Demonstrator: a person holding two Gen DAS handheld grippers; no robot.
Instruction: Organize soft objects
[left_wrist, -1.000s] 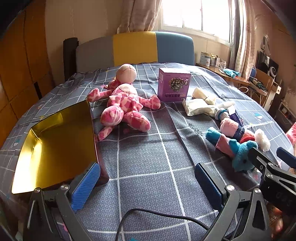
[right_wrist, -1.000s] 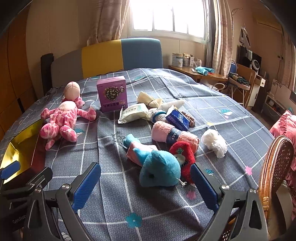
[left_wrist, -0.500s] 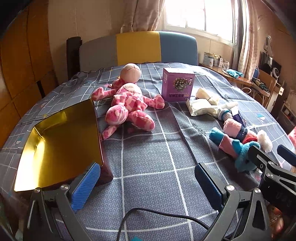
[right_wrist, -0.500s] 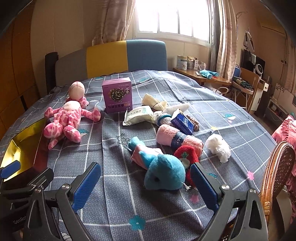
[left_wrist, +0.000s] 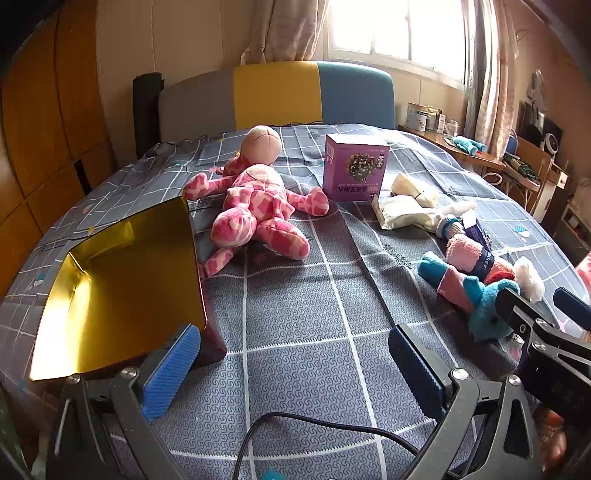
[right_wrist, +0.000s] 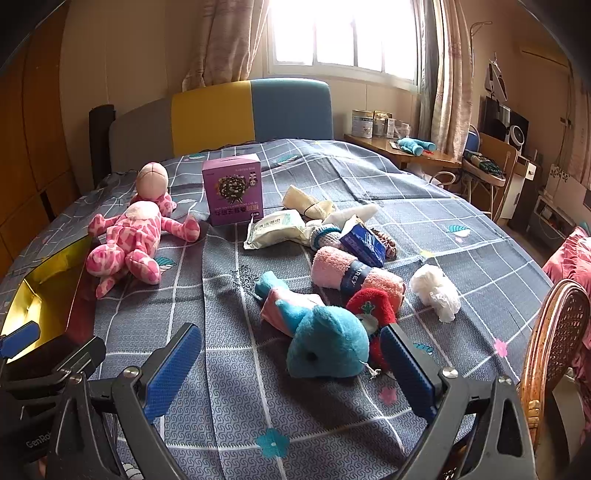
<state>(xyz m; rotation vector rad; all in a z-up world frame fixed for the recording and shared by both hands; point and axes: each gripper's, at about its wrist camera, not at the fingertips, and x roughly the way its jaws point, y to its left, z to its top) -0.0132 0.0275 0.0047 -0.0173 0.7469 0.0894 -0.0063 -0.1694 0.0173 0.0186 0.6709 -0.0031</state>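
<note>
Currently both claws are being backed off slightly — view widened. Left gripper (left_wrist: 295, 365) and right gripper (right_wrist: 291, 365) being held apart, empty. Blue plush (right_wrist: 325, 349) lying near-right, gold box (left_wrist: 122, 280) near-left — nothing sorted yet.

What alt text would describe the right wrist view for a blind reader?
The open right claw hovers over a grey checked bed, just before a blue plush toy. Beyond lie a rolled pink towel, a pink doll and a purple box.
</note>
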